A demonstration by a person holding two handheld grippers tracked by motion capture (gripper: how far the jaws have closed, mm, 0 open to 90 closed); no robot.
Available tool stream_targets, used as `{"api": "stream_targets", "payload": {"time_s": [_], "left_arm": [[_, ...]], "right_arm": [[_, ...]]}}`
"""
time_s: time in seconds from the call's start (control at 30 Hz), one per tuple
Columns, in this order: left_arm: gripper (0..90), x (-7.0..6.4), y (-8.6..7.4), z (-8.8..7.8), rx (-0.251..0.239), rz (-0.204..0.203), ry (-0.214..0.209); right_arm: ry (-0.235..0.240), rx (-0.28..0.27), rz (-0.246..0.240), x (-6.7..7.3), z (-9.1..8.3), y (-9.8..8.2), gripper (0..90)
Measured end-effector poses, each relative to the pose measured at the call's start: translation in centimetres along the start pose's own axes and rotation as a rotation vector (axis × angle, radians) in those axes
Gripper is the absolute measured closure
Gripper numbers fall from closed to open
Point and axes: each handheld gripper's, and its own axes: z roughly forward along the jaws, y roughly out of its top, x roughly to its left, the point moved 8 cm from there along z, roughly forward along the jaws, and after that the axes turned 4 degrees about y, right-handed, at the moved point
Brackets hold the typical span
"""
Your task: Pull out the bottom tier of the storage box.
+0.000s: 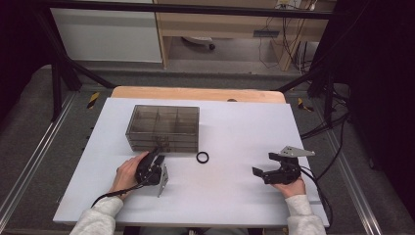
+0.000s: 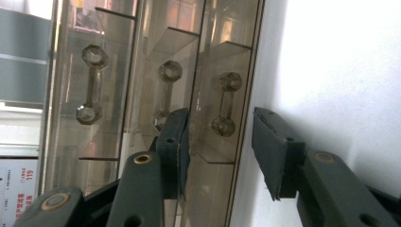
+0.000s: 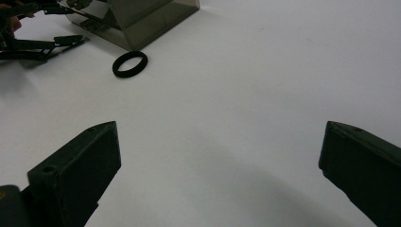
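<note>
White board (image 1: 235,196) covers most of a wooden table, with dark framing, cables and a pale cabinet in the room behind. Largest thing on it is a smoky, clear plastic drawer box (image 1: 164,128), standing left of centre toward the far side, its stacked drawers facing the person. Seen from the left gripper view, the box lies turned sideways and three faceted bar handles (image 2: 223,104) sit in a row on the drawer fronts. The left gripper (image 1: 157,152) is right at the near face of the box, rolled on its side; its jaws stand apart on either side of one handle, one pad (image 2: 176,142) close against the drawer front, the other out over the white board, and neither presses the handle yet. The box looks rigid, light and smooth, so it would likely slide on the board if a drawer were tugged; the bar handle is the sensible place to pinch, across its thin middle. The right gripper (image 1: 263,164) rests near the right edge of the board, well apart from the box, its jaws wide apart and holding nothing. Smallest is a black ring (image 1: 202,157), lying flat just near and right of the box corner.
</note>
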Motion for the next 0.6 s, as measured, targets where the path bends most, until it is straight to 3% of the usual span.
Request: {"api": "stream_targets", "payload": {"time_s": [0.6], "left_arm": [[67.6, -0.35, 0.02, 0.49, -0.006, 0.034, 0.021]], "right_arm": [[-0.001, -0.001, 0.002, -0.01, -0.02, 0.01, 0.3]]}}
